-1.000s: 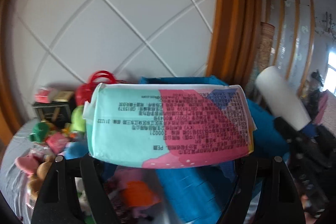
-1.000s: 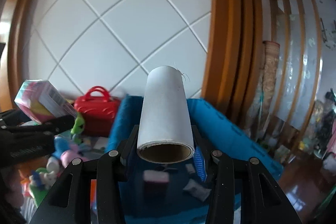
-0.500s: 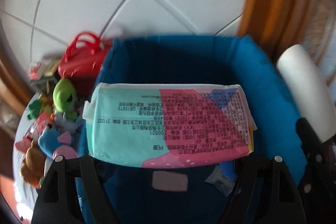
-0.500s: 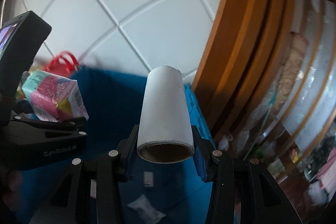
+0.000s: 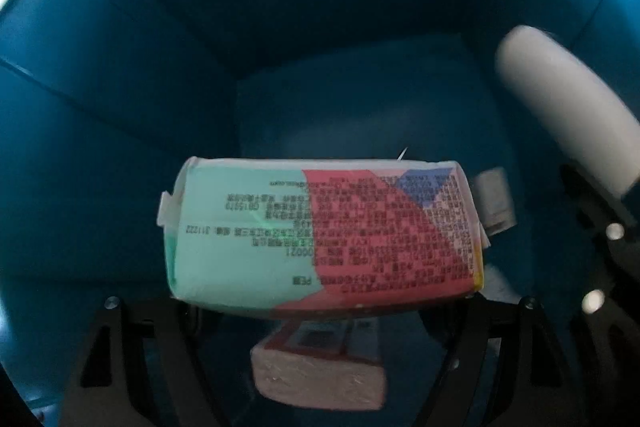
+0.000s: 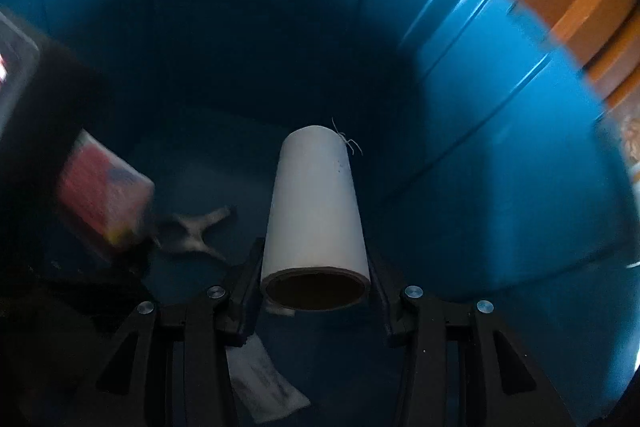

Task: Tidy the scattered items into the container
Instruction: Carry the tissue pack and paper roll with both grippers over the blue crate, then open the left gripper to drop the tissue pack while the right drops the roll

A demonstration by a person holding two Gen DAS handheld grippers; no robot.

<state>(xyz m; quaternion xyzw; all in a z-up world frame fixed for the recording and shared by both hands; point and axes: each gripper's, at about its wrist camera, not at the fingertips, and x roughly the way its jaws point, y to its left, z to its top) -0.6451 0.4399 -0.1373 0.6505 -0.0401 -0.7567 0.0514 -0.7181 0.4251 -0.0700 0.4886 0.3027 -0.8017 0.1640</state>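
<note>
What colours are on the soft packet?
Mint green, pink-red and a small blue triangle on the soft plastic tissue packet, clearest in the left wrist view.

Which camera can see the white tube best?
The right wrist view: the white tube sits centred between the right gripper fingers, open end showing. The left wrist view catches it only blurred at the right edge.

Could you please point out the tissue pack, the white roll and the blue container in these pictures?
tissue pack [image 5: 320, 235]: left wrist view, middle of its printed face.
white roll [image 6: 316, 211]: right wrist view, middle of its curved side.
blue container [image 5: 120, 107]: left wrist view, bare inner wall on the left.
</note>
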